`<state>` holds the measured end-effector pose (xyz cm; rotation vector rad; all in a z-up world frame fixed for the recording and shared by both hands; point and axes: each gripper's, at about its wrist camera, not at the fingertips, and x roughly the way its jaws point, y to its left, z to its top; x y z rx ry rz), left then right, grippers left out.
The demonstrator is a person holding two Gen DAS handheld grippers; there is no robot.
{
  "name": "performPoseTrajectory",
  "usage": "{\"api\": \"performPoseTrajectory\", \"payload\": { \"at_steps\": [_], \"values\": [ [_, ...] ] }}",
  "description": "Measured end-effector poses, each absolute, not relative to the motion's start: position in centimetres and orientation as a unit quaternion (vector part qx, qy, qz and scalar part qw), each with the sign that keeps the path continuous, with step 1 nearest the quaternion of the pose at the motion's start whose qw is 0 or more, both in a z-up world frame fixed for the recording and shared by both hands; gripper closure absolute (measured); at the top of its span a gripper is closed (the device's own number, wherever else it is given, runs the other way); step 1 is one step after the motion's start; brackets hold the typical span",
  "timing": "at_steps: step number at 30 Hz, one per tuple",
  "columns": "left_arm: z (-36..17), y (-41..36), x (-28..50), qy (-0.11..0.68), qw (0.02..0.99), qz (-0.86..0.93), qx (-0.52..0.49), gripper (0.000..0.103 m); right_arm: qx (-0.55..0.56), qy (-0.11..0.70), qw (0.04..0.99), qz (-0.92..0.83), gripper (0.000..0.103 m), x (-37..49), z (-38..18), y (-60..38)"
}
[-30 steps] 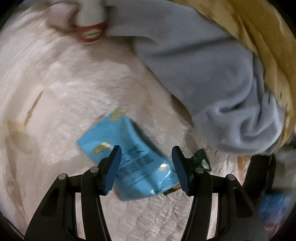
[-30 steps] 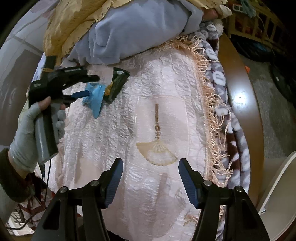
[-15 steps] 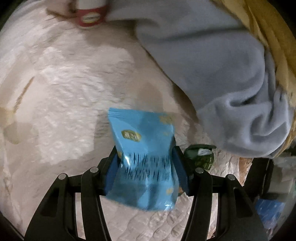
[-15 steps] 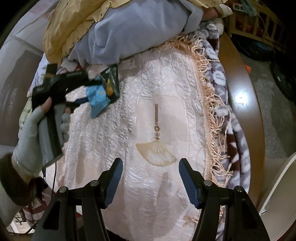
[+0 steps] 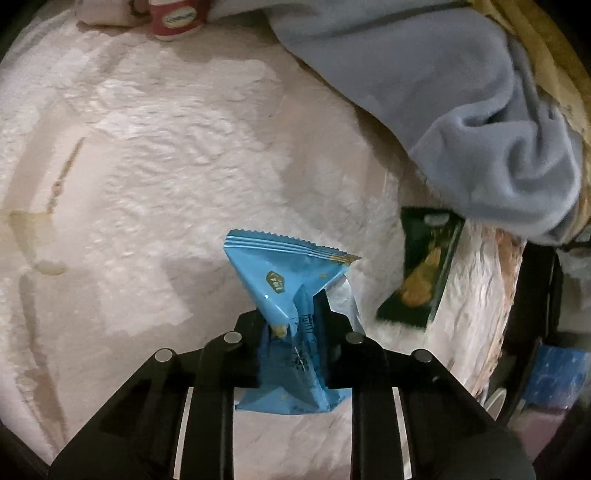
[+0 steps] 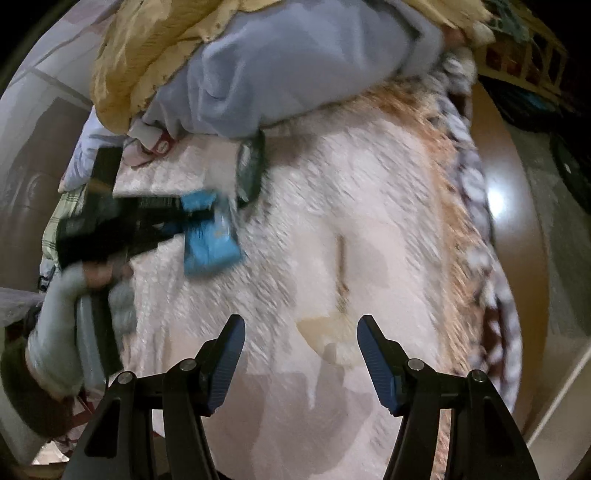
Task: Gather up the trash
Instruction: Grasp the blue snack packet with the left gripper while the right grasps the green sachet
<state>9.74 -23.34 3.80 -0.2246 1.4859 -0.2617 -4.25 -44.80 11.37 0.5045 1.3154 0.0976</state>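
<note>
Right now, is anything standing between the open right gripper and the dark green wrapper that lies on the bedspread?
Nothing lies flat in that path. The right gripper has bare pink bedspread ahead. But the left gripper, shut on the blue wrapper, sits close beside the green wrapper, and the grey blanket seems to cover its far end.

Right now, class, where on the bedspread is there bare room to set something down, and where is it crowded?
Bare: the wide stretch of bedspread left of the blue wrapper, up toward the red-labelled bottle. Crowded: the right side, where the green wrapper lies against the grey blanket.
</note>
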Motion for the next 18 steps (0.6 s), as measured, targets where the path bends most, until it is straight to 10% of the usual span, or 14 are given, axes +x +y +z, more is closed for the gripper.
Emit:
{"api": "performPoseTrajectory", "payload": {
  "at_steps": [13,18],
  "values": [
    [6.4,-16.3,6.5,0.66,0.737,-0.121,-0.082,0.085,0.2,0.593,0.778,0.053,0.042,8.1,7.5,-40.2],
    [6.1,-13.9,5.7,0.661,0.736,-0.113,-0.096,0.085,0.191,0.608,0.769,0.05,0.067,10.3,5.5,-39.4]
  ]
}}
